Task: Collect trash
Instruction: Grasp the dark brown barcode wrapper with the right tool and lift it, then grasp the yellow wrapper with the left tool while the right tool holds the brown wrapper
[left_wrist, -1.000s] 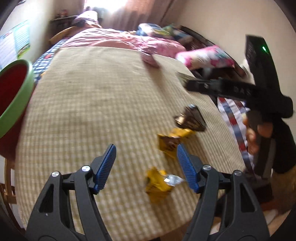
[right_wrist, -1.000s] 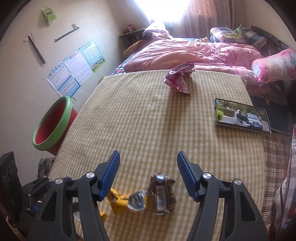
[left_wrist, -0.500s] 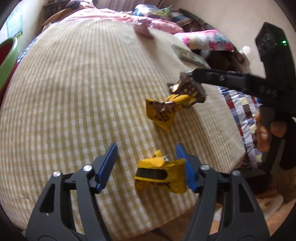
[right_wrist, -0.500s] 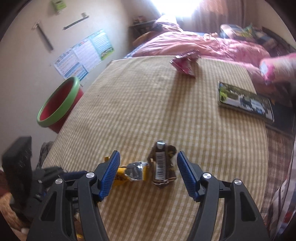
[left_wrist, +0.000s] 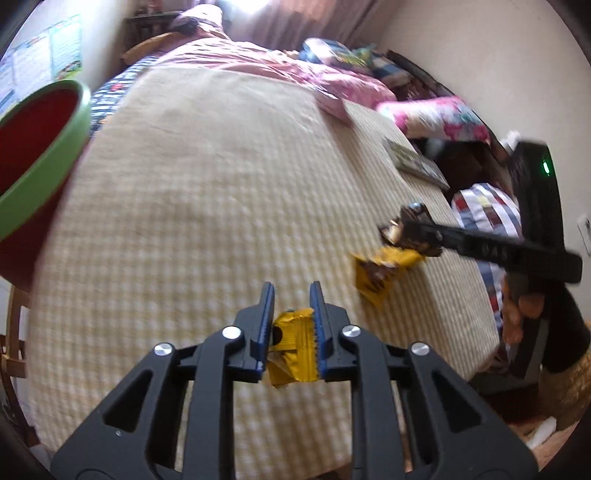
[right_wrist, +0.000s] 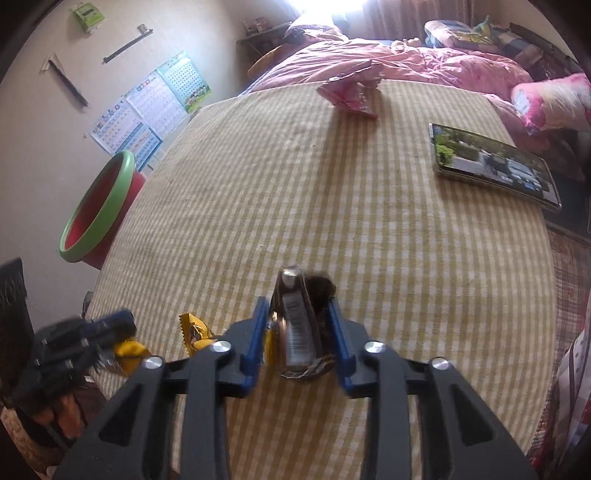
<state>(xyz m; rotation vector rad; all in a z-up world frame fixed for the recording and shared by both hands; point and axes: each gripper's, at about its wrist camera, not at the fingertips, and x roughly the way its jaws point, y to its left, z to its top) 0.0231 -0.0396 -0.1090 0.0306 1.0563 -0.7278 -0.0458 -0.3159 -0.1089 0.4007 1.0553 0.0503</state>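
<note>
On the checked yellow bedspread (left_wrist: 207, 206), my left gripper (left_wrist: 291, 295) has its jaws closing, and the blue pads press on a crumpled yellow wrapper (left_wrist: 293, 341). The right wrist view shows this gripper at the lower left (right_wrist: 103, 328). My right gripper (right_wrist: 297, 302) is closing too, pinching a brown wrapper (right_wrist: 295, 325) that stands on edge between its pads. In the left wrist view it comes in from the right (left_wrist: 406, 230). A second yellow wrapper (left_wrist: 380, 271) (right_wrist: 194, 328) lies loose between the two grippers. A pink wrapper (right_wrist: 351, 96) rests at the far edge.
A red bin with a green rim (right_wrist: 99, 206) (left_wrist: 40, 147) stands off the bed's left side. A tablet (right_wrist: 491, 166) lies at the right edge. Pink bedding (right_wrist: 406, 59) and a floral pillow (left_wrist: 436, 118) are piled at the back. A hand (left_wrist: 524, 306) holds the right gripper.
Both grippers came down over the wrappers and closed: the left on the near yellow wrapper, the right on the brown one, which now stands squeezed on edge.
</note>
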